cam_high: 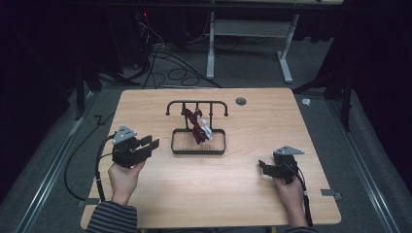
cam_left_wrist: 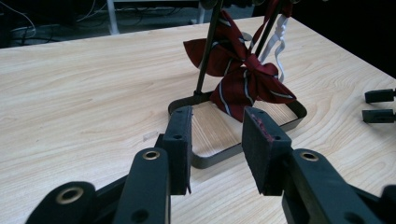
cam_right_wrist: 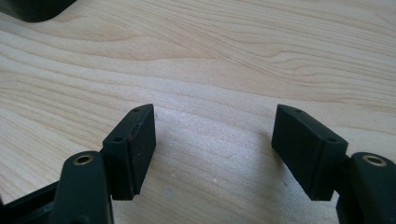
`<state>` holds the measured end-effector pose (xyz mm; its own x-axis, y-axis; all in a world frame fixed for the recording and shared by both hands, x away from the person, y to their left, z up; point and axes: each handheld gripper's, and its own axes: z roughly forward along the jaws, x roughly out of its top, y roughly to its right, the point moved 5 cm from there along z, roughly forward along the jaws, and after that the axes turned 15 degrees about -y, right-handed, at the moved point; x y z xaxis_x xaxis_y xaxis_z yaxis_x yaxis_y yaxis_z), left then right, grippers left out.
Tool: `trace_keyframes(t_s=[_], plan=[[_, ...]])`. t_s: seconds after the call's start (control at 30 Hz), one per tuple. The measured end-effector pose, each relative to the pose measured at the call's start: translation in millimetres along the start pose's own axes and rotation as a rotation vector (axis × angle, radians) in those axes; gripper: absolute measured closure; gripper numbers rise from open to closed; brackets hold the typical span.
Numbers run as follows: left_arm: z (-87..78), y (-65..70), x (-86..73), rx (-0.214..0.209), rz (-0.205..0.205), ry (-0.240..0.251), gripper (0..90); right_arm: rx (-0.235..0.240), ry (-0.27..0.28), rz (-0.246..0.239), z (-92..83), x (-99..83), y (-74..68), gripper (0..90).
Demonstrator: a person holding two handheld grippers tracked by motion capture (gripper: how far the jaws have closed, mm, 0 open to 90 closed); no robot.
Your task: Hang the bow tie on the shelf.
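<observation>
A black wire stand [cam_high: 197, 103] with a shallow tray base [cam_high: 198, 151] stands at the middle of the wooden table. A dark red striped bow tie [cam_high: 197, 127] with a white strap [cam_high: 206, 128] hangs from its top bar over the tray. My left gripper [cam_high: 148, 143] hovers left of the tray, open and holding nothing. In the left gripper view its jaws [cam_left_wrist: 218, 112] point at the tray rim [cam_left_wrist: 219, 156] and the bow tie [cam_left_wrist: 243, 74]. My right gripper [cam_high: 262, 167] rests at the front right, open wide over bare wood [cam_right_wrist: 215, 112]. Its tips [cam_left_wrist: 365, 106] also show in the left gripper view.
A round cable grommet [cam_high: 240, 101] sits in the table behind the stand. Beyond the far edge, a white desk frame [cam_high: 211, 48] and loose cables [cam_high: 165, 63] lie on the grey floor. A dark corner of the tray [cam_right_wrist: 32, 9] is ahead of the right gripper.
</observation>
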<state>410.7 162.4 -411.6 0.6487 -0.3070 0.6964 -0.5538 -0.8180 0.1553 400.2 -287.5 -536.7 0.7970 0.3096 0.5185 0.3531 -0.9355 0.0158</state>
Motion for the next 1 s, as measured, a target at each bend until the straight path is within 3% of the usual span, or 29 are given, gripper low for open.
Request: trace_keyframes(t_s=[0.47, 1.0], plan=[[5.9, -9.8, -19.2, -0.001, -0.045, -0.022, 62.5, 0.000, 0.000, 0.000, 0.0, 0.0, 0.0, 31.7], [13.0, -13.7, -33.5, -0.006, -0.068, -0.039, 62.1, 0.000, 0.000, 0.000, 0.0, 0.0, 0.0, 31.7]])
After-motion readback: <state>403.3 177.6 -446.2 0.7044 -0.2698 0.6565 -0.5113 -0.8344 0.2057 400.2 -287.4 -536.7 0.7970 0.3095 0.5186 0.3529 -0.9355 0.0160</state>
